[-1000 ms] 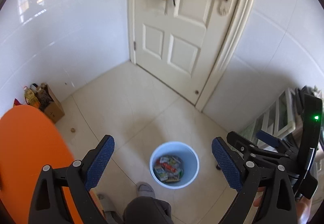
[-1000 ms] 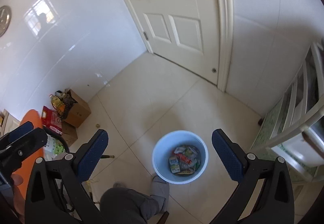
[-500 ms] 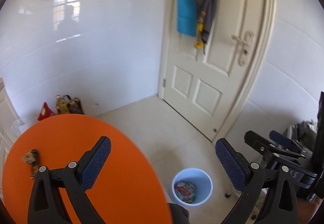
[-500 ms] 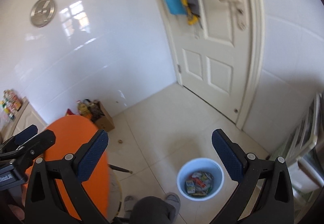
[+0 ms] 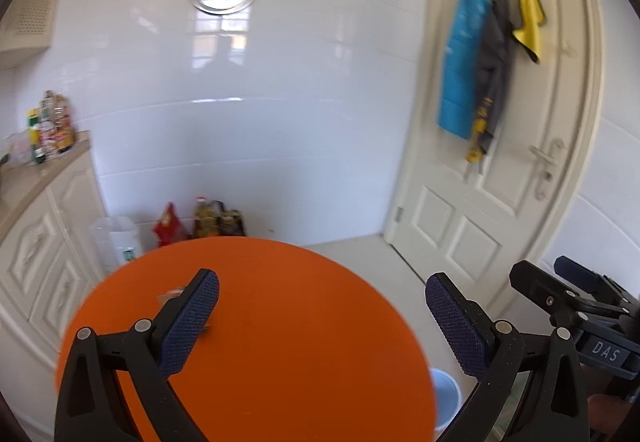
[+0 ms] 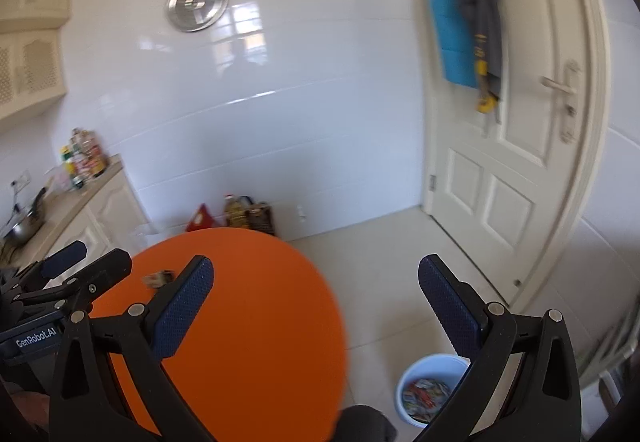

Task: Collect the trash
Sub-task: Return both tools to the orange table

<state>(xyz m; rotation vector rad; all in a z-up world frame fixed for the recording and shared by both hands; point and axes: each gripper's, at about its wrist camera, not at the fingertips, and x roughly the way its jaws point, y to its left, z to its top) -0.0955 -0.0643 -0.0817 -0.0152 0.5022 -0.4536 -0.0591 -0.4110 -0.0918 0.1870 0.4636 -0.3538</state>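
Note:
A small crumpled wrapper (image 6: 158,278) lies on the round orange table (image 6: 248,342), near its far left edge. In the left wrist view the wrapper (image 5: 172,293) is a blur, half hidden behind the left finger. My left gripper (image 5: 320,306) hangs open over the table (image 5: 280,322) with nothing between its pads. My right gripper (image 6: 316,294) is open too, over the table's right edge and the floor. A light blue bin (image 6: 430,388) with several wrappers inside stands on the floor to the right of the table; only its rim (image 5: 444,398) shows in the left wrist view.
A white door (image 5: 500,182) with cloths on hooks is at the right. Cream cabinets (image 5: 36,242) with bottles on top line the left wall. Bags and an oil bottle (image 6: 240,212) sit on the floor behind the table. A person's knee (image 6: 360,422) is near the bin.
Both views have swung up and to the left, from the bin on the floor to the orange table and the wrapper on it. The bin has slid to the lower right. Both grippers stayed open.

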